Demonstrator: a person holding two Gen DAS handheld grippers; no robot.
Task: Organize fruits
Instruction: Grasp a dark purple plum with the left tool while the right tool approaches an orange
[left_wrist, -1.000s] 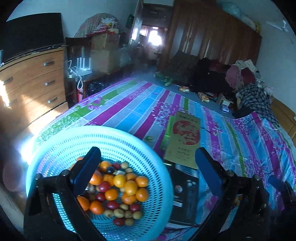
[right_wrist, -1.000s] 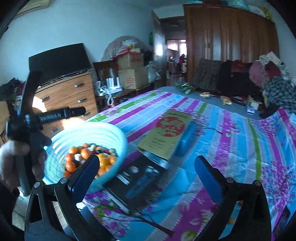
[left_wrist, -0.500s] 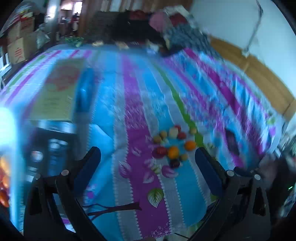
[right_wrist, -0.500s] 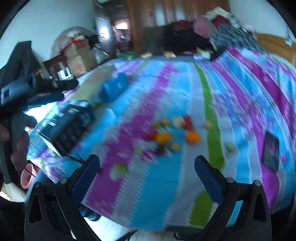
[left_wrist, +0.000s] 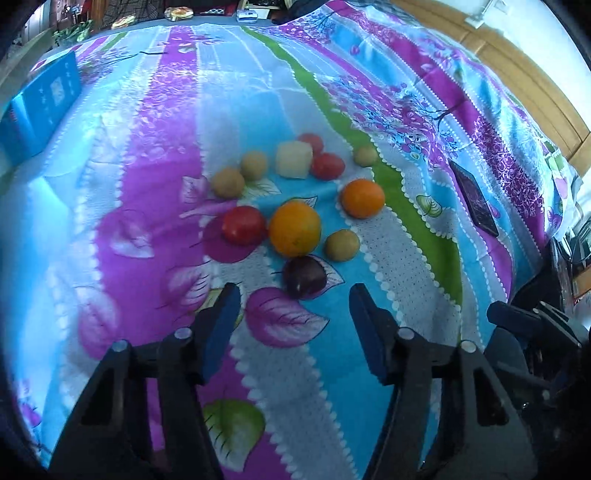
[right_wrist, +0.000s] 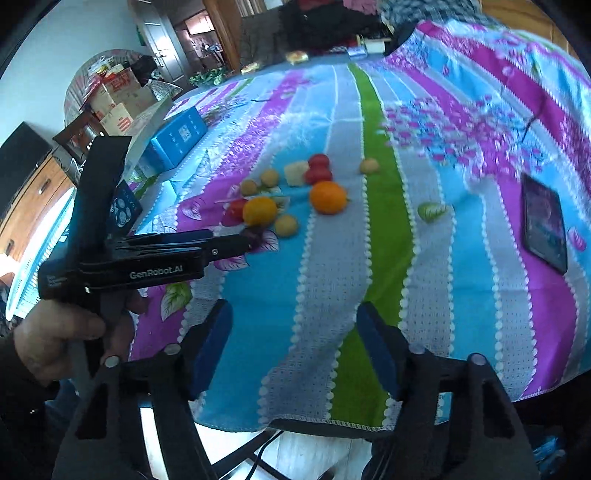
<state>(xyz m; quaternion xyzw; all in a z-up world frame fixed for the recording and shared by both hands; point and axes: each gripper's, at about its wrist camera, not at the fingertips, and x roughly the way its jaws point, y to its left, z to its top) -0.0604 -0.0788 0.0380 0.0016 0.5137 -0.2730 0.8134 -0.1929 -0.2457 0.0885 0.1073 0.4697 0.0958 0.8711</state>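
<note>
Both views now off the basket, onto loose fruit (left_wrist: 295, 206) mid-frame; left gripper (left_wrist: 293, 308) and right gripper (right_wrist: 293, 325) closing, jaws apart, empty.

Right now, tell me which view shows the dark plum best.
The left wrist view: the plum lies whole and close, just ahead of the left gripper, below the big orange. In the right wrist view, only a dark sliver of it shows past the left gripper's tip.

Both wrist cameras look steeply down at the bed (left_wrist: 155, 155); the left sits nearer the shared fruit cluster (left_wrist: 295, 206) mid-frame.
</note>
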